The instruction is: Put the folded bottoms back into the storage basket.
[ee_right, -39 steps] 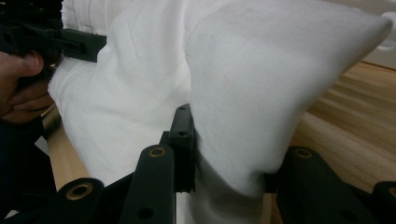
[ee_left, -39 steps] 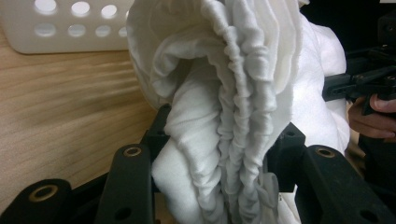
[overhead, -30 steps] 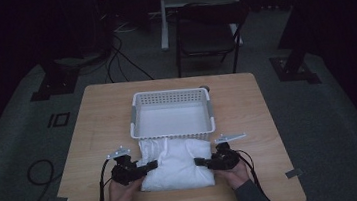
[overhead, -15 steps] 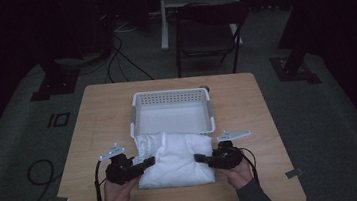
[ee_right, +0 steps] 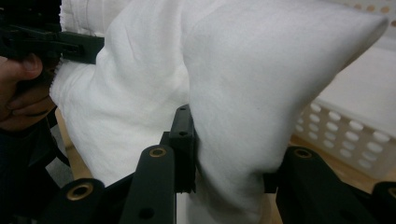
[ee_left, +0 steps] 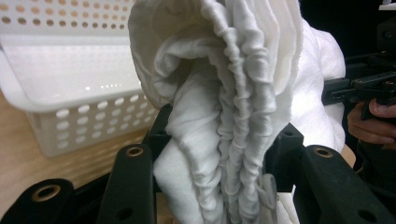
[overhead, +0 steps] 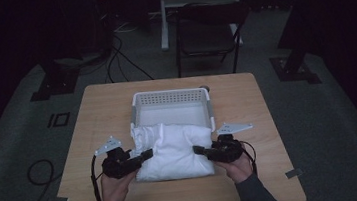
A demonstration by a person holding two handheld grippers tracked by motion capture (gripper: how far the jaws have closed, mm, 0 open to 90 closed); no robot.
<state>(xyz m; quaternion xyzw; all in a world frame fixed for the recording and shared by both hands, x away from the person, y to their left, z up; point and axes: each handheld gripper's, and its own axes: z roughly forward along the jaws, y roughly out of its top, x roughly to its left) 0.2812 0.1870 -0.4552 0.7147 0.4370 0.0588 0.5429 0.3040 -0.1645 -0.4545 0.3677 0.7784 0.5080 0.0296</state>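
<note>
High view: folded towel (overhead: 174, 151) long axis L-R, betw. both grippers.

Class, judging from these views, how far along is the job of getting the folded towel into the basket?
Done: the towel is folded, and both grippers, left and right, are clamped on its ends. In hand: its far edge overlaps the basket rim. Left: place it inside and let go.

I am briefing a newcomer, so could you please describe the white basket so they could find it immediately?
On the wooden table, look toward the far edge, beyond the folded white cloth. The white basket stands there, rectangular. Unlike the soft cloth, it is rigid, with rows of holes through its walls.
</note>
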